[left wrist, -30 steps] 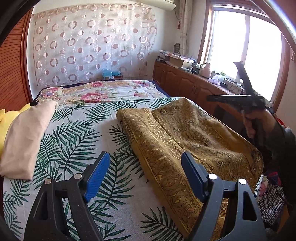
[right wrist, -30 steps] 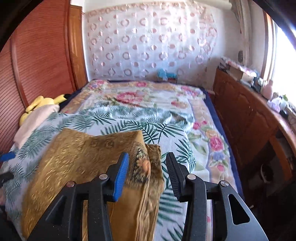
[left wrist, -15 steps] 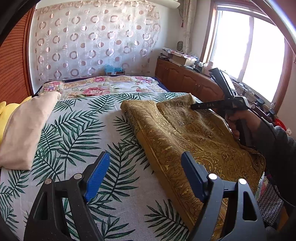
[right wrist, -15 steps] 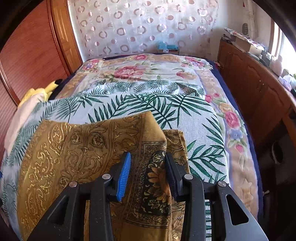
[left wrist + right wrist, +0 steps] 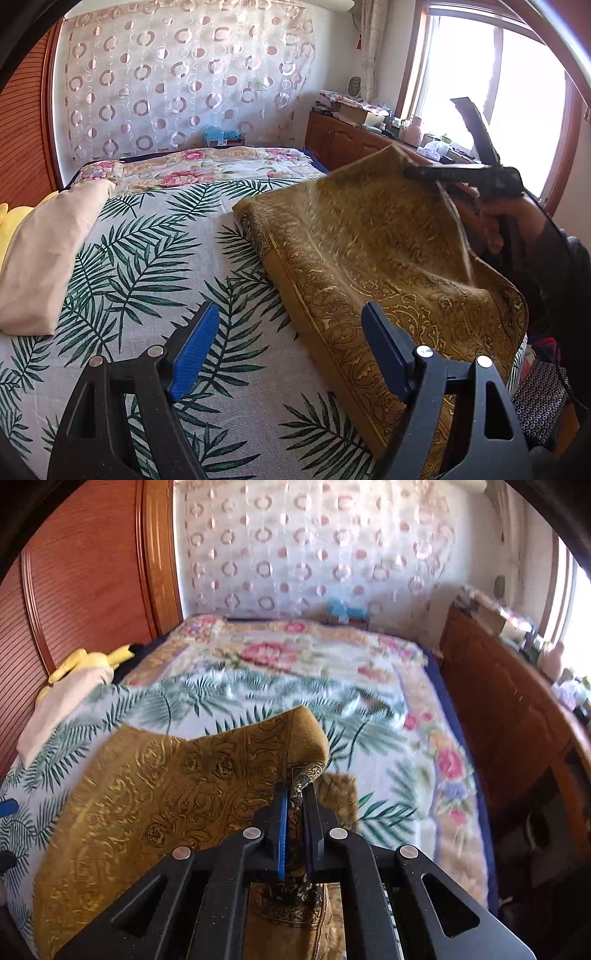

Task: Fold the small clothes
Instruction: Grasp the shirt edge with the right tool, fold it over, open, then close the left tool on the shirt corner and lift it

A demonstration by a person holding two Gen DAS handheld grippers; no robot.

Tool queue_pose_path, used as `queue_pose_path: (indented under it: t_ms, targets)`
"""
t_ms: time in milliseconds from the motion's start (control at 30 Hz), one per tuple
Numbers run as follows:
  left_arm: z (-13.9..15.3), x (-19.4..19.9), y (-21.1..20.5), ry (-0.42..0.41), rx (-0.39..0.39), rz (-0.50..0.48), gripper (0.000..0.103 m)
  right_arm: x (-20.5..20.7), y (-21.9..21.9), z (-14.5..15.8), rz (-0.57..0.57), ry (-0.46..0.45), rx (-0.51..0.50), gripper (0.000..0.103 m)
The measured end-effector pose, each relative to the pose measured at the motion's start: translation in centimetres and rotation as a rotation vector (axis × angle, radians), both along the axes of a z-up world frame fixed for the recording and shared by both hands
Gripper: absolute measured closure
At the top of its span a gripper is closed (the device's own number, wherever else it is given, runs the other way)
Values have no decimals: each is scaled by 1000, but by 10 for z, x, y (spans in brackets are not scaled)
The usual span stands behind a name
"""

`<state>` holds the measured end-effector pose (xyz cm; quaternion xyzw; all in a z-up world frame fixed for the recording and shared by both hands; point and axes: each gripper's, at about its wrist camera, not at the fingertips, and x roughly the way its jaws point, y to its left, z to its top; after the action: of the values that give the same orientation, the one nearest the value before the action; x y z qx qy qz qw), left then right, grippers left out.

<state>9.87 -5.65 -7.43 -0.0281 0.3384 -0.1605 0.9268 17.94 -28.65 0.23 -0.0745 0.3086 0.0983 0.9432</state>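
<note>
Since half a second ago our right gripper [image 5: 295,808] has closed its jaws from a narrow gap onto the far corner of the gold patterned cloth [image 5: 369,236] and lifted it, so that the corner now stands raised off the bed where before it lay flat. In the right wrist view the cloth [image 5: 166,794] is pinched between the blue pad and the black pad, with a curled lip of fabric rising just past the fingertips at 12 o'clock. In the left wrist view the right gripper [image 5: 417,171] shows at 2 o'clock, held in our right hand [image 5: 491,225], and the cloth hangs from it in a slope down toward 5 o'clock.

Our left gripper [image 5: 288,354] is wide open and holds nothing; its blue pads [image 5: 192,354] hover over the bed, with the cloth's near folded edge running under the right-hand finger.

The cloth lies on the right side of the bed, on a palm-leaf sheet [image 5: 147,266]. A floral blanket [image 5: 199,170] covers the bed at 12 o'clock. A beige folded garment [image 5: 48,251] rests at 9 o'clock, well apart from the cloth, with something yellow [image 5: 18,218] just beside it. A curtain with ring patterns [image 5: 184,85] hangs behind the bed, and a wooden cabinet [image 5: 343,136] below the window [image 5: 517,99] carries clutter too small to tell apart.
</note>
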Motion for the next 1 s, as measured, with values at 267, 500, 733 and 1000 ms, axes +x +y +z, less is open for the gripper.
queue_pose_path:
  t_ms: [267,500,733,1000]
  targets:
    - [-7,-2,-14,27,32,-40,23,3,-14,-12,-108,50,-126,66]
    - [-15,-7,-23,69,58,-76,23,-79,-14,-24,-16,27,-65,64]
    - [-18,-25,-28,97,87,-128,23,-158,-33,-51,14,39,-4,64]
    - [-22,-46,-34,143,68,-204,47,-193,-38,-53,-7,46,9,58]
